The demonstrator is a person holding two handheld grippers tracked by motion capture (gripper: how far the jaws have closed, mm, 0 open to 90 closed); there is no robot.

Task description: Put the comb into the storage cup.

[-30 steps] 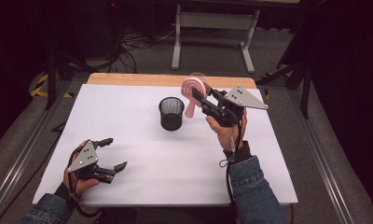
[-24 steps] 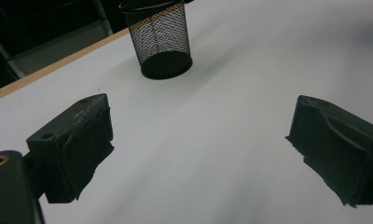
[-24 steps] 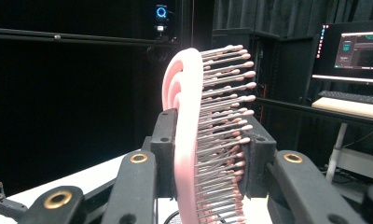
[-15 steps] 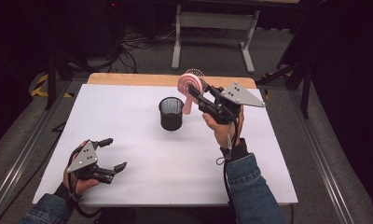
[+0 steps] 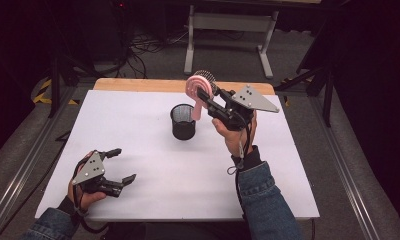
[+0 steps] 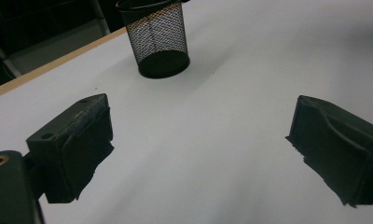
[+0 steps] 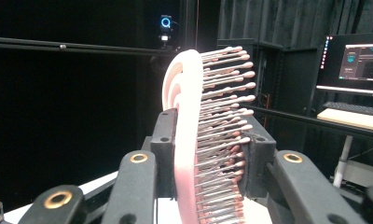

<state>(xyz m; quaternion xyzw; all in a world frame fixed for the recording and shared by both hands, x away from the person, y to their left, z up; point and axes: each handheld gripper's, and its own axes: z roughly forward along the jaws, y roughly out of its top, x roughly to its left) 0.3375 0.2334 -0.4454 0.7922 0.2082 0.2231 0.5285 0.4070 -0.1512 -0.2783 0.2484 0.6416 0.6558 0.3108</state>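
Note:
A pink hairbrush with pale bristles is held in the air, head up and handle down, just right of and above a black mesh cup. My right gripper is shut on the hairbrush; its fingers clamp the brush head from both sides. The mesh cup stands upright on the white table. Near the front left edge my left gripper rests low over the table, open, with nothing between its fingers.
A wooden strip runs along the table's far edge. Beyond it stand a metal stand and cables on the floor. A lit monitor and a keyboard on a desk show in the right gripper view.
My right gripper has carried the hairbrush slightly left, nearer over the mesh cup. The left gripper has stayed where it was.

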